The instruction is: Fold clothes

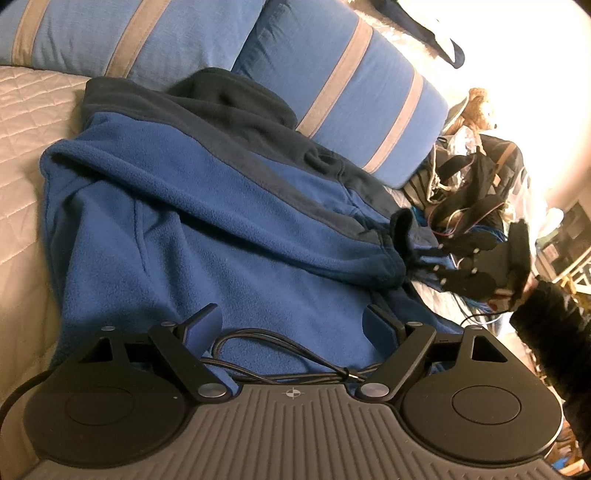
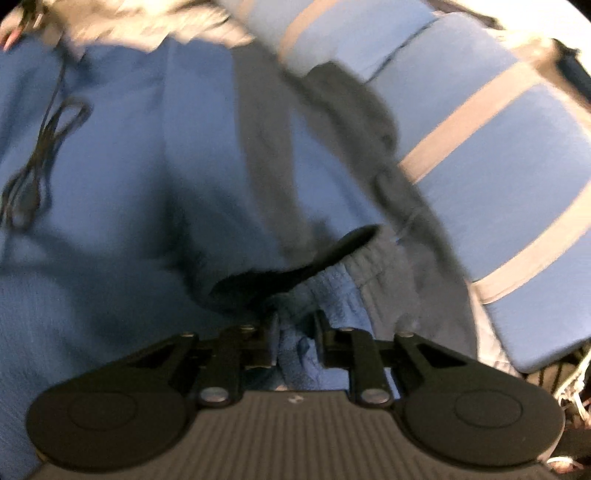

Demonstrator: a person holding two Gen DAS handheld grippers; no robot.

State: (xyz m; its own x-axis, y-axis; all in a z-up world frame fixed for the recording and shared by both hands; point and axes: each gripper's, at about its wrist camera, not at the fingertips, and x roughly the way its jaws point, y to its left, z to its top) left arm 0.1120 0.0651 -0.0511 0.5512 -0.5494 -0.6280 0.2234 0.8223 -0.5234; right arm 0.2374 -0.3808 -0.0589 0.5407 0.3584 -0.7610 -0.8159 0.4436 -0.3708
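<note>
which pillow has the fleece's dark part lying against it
The right pillow: the fleece's dark part lies against its lower edge; the left pillow sits apart from it.

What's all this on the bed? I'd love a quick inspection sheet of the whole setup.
Surface: quilted cream bedspread.
Job's things: blue fleece, dark trim, spread flat.
Clutter: two striped pillows; bag heap.
Grippers: left gripper open over the fleece; right gripper with fingers pinching a bunched fleece edge.
Cables: looped cord at the left gripper.
Surroundings: bright glare, shelving, blurred.
</note>
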